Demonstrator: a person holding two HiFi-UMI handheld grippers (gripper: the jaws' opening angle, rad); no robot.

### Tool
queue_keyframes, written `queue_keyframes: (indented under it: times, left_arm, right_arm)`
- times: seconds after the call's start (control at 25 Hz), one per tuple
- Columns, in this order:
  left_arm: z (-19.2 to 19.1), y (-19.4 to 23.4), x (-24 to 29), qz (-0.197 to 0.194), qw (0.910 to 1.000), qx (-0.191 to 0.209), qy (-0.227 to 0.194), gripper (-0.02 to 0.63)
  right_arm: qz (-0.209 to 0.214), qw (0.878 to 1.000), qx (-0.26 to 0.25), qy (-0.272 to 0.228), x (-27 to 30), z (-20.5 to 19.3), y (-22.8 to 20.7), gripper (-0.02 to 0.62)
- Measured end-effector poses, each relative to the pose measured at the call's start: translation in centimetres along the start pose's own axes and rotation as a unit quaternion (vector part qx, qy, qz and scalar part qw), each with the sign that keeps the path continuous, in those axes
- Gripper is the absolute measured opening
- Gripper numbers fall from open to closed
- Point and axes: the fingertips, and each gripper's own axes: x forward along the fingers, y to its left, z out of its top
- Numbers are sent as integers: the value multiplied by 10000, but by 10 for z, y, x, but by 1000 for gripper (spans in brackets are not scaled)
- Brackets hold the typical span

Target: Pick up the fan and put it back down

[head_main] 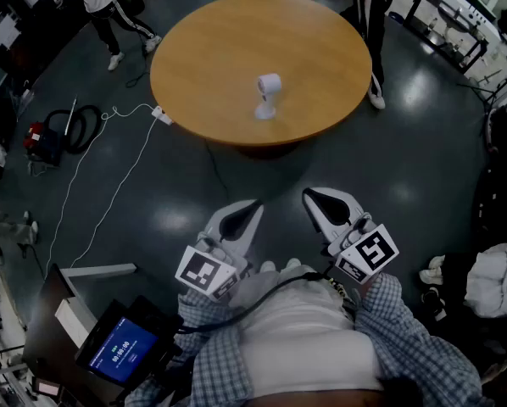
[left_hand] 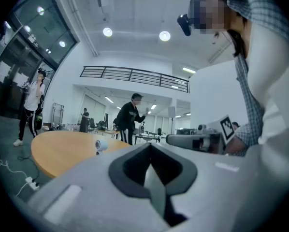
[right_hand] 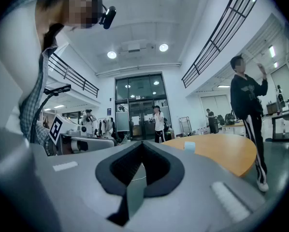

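A small white fan (head_main: pixel 268 94) stands upright near the middle of a round wooden table (head_main: pixel 203 49), far ahead of me. My left gripper (head_main: pixel 253 205) and right gripper (head_main: pixel 310 196) hover side by side close to my chest, over the dark floor and well short of the table. Both sets of jaws are shut with nothing between them. In the left gripper view the left gripper (left_hand: pixel 150 146) points level, with the fan (left_hand: pixel 101 145) small on the table (left_hand: pixel 62 153) to its left. In the right gripper view the right gripper (right_hand: pixel 142 144) points level, and the fan (right_hand: pixel 189 146) sits on the table (right_hand: pixel 226 151) to its right.
A person (head_main: pixel 109 11) stands at the table's far left and another person (head_main: pixel 374 24) at its far right. A white cable with a power strip (head_main: pixel 162 115) runs across the floor left of the table. A lit screen (head_main: pixel 118 346) stands at my lower left.
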Motion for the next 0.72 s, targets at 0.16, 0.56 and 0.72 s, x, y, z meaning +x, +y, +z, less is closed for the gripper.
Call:
queue_keyframes:
  times: [0.16,0.56,0.72]
  left_arm:
    - [3,2,4,19,10000,14,-9,-2]
    - [4,0,7,-2,10000,41,-20,-2]
    - [7,4,9,79,10000,31,-6,-2]
  right_arm:
    - [4,10000,-18,-6,1,4,-4,2]
    - [-114,9998,168,-1,-2,5,-12,3]
    - [-102,9998,192,3,0,7,-16,3]
